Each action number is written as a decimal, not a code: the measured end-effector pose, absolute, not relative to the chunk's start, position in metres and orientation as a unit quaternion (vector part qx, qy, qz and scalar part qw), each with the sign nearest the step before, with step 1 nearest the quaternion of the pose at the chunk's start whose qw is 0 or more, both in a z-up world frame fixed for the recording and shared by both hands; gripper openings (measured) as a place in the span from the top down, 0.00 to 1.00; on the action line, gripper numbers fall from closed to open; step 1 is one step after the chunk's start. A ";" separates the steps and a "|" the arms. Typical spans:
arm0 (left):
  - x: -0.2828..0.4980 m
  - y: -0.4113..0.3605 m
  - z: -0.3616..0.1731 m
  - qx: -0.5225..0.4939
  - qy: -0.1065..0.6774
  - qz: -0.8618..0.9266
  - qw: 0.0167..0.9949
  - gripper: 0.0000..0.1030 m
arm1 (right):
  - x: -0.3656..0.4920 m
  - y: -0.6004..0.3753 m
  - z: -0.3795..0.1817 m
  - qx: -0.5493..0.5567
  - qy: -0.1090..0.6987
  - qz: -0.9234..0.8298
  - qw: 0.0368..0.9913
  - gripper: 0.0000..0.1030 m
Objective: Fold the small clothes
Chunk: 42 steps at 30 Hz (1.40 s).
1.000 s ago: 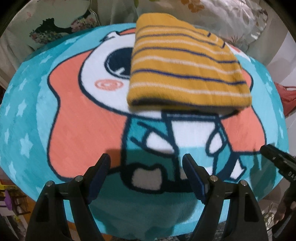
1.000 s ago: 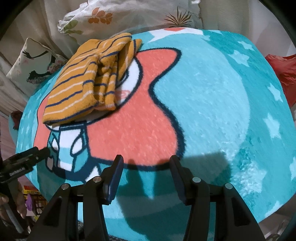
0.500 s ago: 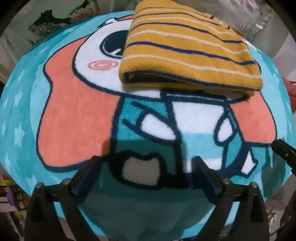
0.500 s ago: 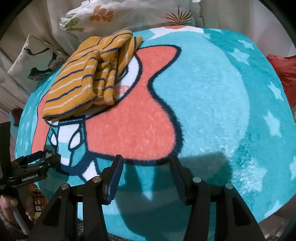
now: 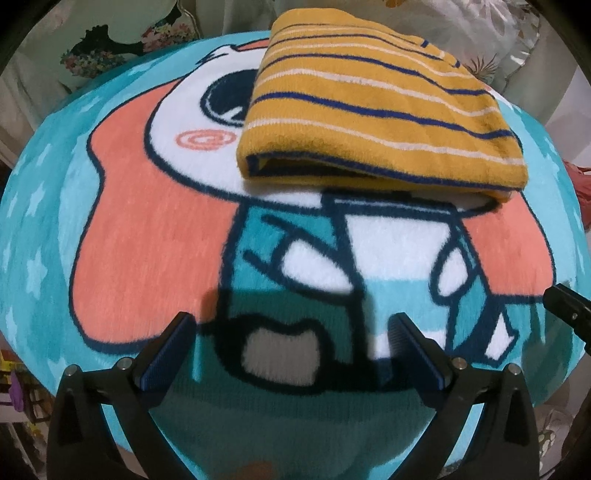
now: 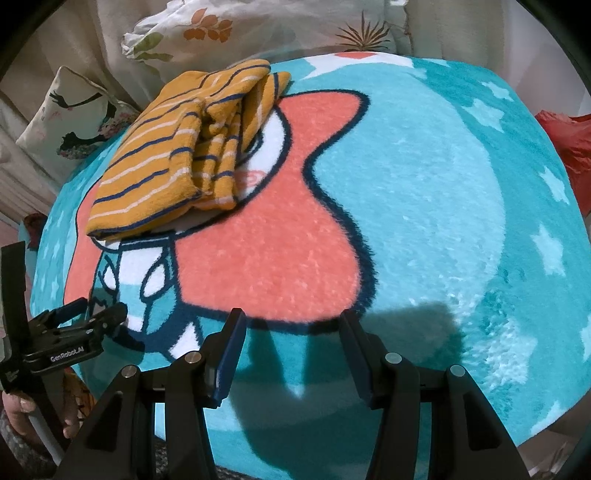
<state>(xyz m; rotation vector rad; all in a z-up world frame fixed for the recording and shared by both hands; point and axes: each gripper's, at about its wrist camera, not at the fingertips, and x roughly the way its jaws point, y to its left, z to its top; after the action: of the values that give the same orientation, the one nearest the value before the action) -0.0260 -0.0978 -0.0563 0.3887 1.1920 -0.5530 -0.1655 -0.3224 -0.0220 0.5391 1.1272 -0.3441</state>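
A folded mustard-yellow garment (image 5: 380,122) with navy and white stripes lies on a teal cartoon blanket (image 5: 155,236). In the right wrist view the garment (image 6: 184,147) sits at the far left of the blanket (image 6: 424,206). My left gripper (image 5: 291,332) is open and empty, held back from the garment's near edge; it also shows in the right wrist view (image 6: 96,312). My right gripper (image 6: 291,328) is open and empty over the blanket's near edge, well to the right of the garment. Its tip shows at the right edge of the left wrist view (image 5: 569,306).
Floral and printed pillows (image 6: 258,29) lie behind the blanket, one with a dark figure print (image 6: 74,110) at the left. Something red (image 6: 565,144) lies off the blanket's right side. The blanket drops off at its near edge.
My left gripper has moved a little relative to the garment and its jaws stand wider apart. The right gripper has hardly moved. The garment lies as before.
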 end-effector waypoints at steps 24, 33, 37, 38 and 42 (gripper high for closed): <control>-0.026 -0.077 0.013 0.130 0.518 -0.261 0.804 0.00 | -0.138 -0.315 0.029 0.204 0.448 -0.223 0.841 0.41; -0.038 -0.086 0.013 0.144 0.522 -0.267 0.797 0.00 | -0.148 -0.312 0.036 0.195 0.436 -0.232 0.848 0.41; -0.042 -0.089 0.015 0.148 0.521 -0.270 0.796 0.00 | -0.152 -0.314 0.039 0.193 0.431 -0.237 0.849 0.40; -0.043 -0.089 0.015 0.149 0.521 -0.271 0.796 0.00 | -0.153 -0.315 0.040 0.193 0.430 -0.238 0.849 0.40; -0.047 -0.091 0.016 0.153 0.518 -0.275 0.795 0.00 | -0.156 -0.314 0.042 0.191 0.425 -0.240 0.852 0.39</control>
<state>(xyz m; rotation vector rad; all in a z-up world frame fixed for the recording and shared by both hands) -0.0465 -0.0913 0.0164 0.3297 1.1131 -0.5909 -0.1563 -0.3143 0.0423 0.4011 0.8945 -0.5049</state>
